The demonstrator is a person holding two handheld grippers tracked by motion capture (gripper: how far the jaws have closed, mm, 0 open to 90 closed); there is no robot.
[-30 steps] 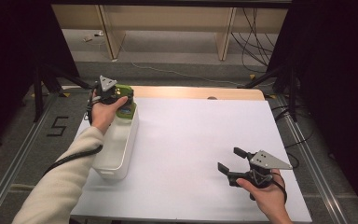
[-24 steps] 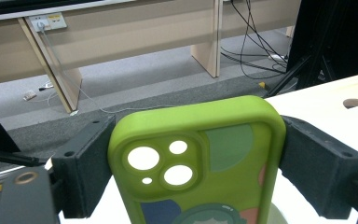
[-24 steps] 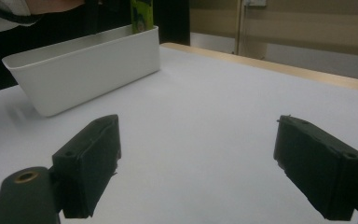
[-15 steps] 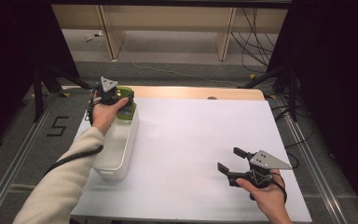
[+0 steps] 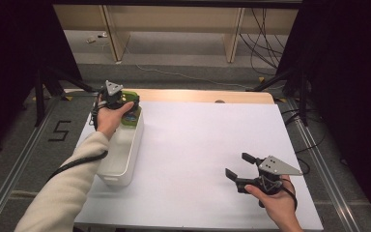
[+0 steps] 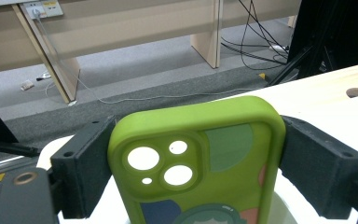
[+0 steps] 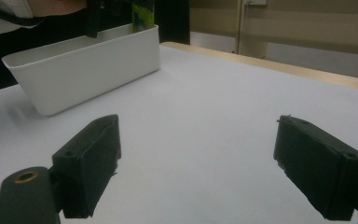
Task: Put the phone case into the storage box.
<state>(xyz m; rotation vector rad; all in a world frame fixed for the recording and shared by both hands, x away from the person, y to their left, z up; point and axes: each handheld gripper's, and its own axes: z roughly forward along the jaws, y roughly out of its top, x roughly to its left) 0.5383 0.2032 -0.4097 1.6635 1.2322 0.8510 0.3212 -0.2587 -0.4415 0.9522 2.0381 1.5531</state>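
Note:
A green phone case (image 6: 200, 163) with camera cut-outs and a cartoon print sits between the jaws of my left gripper (image 6: 193, 161), whose pads press on both of its long edges. From above, that gripper (image 5: 121, 102) holds the phone case (image 5: 131, 112) over the far end of a white rectangular bin (image 5: 125, 162) at the left of the table. My right gripper (image 5: 239, 166) rests low over the white table near its front right, jaws wide apart with nothing between them (image 7: 196, 163). In the right gripper view the bin (image 7: 88, 70) and the phone case (image 7: 142, 16) show at the upper left.
A white sheet (image 5: 203, 145) covers the tabletop, with a wooden strip (image 5: 198, 95) along its far edge. Beyond the table are wooden furniture legs (image 5: 232, 34) and loose cables (image 5: 265, 34) on the floor. A dark stand (image 5: 41, 82) rises at the far left.

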